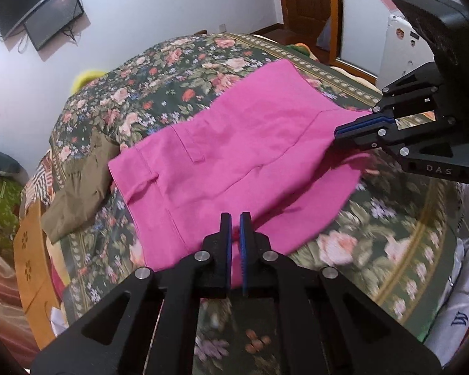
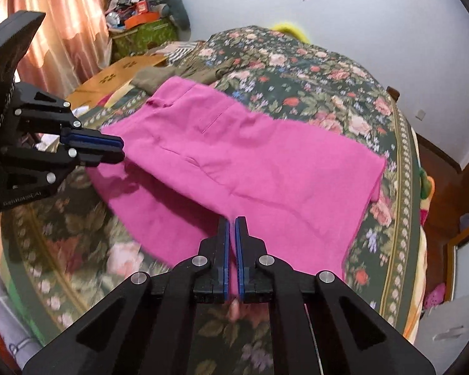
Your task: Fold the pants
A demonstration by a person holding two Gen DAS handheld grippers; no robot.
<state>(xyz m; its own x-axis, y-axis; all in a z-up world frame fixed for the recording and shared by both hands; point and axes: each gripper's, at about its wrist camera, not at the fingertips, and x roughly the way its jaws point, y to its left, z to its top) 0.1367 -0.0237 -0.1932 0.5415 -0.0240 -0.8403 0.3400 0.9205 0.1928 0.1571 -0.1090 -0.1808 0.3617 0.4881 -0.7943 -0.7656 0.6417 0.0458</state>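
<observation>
Pants (image 1: pixel 234 143), bright pink, are lying across a floral bedspread (image 1: pixel 178 72), with the waistband end toward an olive-brown garment (image 1: pixel 78 187) and the leg ends toward the two grippers. The upper layer is lying fairly flat, showing a pocket seam and belt loops, while the near edge is lifting off the bed where the claws are gripping it.

Left gripper (image 1: pixel 235 218) is pointing steeply down at the near hem, its jaws pressing almost together with only a thin slit between the blue pads (image 1: pixel 244 250); pink cloth is showing in that slit, so it is pinching the fabric edge. In the right wrist view the same gripper (image 2: pixel 120 148) is coming in from the left side, closed flat on a corner of the pink cloth, which is drooping below it.

Right gripper (image 2: pixel 232 222) is likewise nearly closed, its pads clamping a fold of pink fabric that is running down between them. Seen from the left wrist view, this gripper (image 1: pixel 337 134) is reaching in from the right, jaws together on the pants' far edge.
</observation>
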